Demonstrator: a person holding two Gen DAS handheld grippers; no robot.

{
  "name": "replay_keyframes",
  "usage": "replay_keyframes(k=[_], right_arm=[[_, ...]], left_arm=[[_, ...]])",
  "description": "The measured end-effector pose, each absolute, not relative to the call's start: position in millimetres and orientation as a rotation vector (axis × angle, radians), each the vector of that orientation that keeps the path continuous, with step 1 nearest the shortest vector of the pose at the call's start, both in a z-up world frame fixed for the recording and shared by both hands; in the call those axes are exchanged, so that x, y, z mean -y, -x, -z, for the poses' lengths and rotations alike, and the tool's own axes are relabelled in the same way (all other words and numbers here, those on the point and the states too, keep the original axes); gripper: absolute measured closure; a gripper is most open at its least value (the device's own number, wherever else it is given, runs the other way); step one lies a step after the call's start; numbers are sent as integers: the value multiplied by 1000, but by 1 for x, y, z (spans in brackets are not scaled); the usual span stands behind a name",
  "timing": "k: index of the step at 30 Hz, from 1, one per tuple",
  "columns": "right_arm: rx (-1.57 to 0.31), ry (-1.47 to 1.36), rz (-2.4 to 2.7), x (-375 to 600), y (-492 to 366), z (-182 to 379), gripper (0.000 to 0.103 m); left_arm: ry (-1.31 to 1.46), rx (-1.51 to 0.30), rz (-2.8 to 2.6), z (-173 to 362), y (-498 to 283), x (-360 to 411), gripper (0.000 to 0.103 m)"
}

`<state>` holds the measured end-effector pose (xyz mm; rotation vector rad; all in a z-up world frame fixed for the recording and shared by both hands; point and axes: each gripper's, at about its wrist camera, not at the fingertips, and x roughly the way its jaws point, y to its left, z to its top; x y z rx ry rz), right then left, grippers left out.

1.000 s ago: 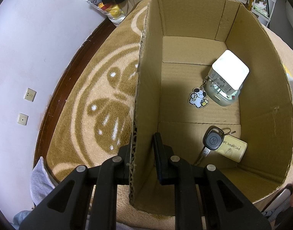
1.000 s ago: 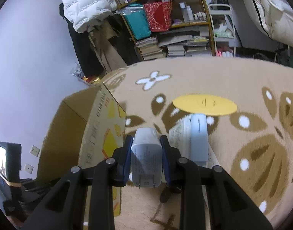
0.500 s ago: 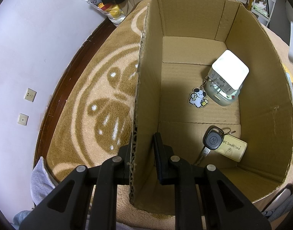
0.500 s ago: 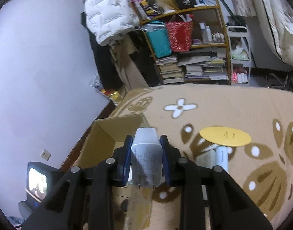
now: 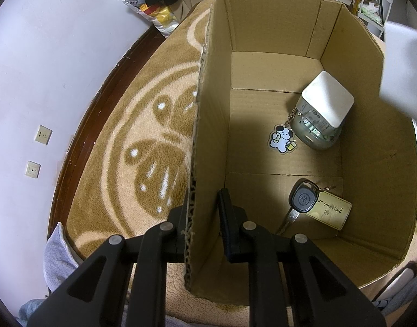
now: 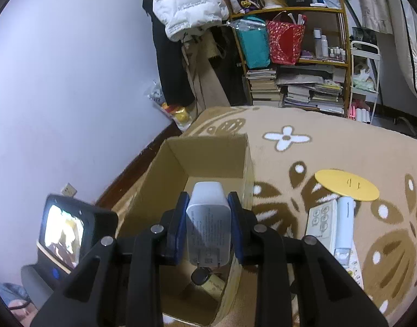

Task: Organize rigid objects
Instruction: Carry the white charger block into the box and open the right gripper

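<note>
Two grippers share the work: the left gripper (image 5: pixel 205 218) pinches the brown cardboard box (image 5: pixel 208 141) wall, steadying it; the right gripper (image 6: pixel 208 226) clamps a white plug-in charger (image 6: pixel 208 226) above the opening. Lower toward bare floor at ten o'clock, clear of the black car key (image 5: pixel 302 199).

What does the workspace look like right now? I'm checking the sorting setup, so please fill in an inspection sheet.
Surface: brown patterned blanket.
Job's things: open cardboard box holding a white-capped jar, dog charm, car key and card; white charger; remote and white tube beside a yellow disc on the blanket.
Clutter: nothing seen.
Tongs: left tongs shut on the box wall; right tongs shut on the charger above the box.
Cables: nothing seen.
Surroundings: crowded shelf, white jacket, wall sockets.
</note>
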<state>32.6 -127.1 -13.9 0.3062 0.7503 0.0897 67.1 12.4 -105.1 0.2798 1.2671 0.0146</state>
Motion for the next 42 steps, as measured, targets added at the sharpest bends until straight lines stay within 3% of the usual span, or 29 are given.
replay_keyframes(k=[20, 42], right_arm=[[-862, -240, -87, 109, -33, 45, 74], [-840, -241, -51, 109, -30, 49, 75]], left_arm=[[-274, -1269, -14, 105, -68, -14, 86], [-279, -1266, -9, 103, -66, -12, 85]])
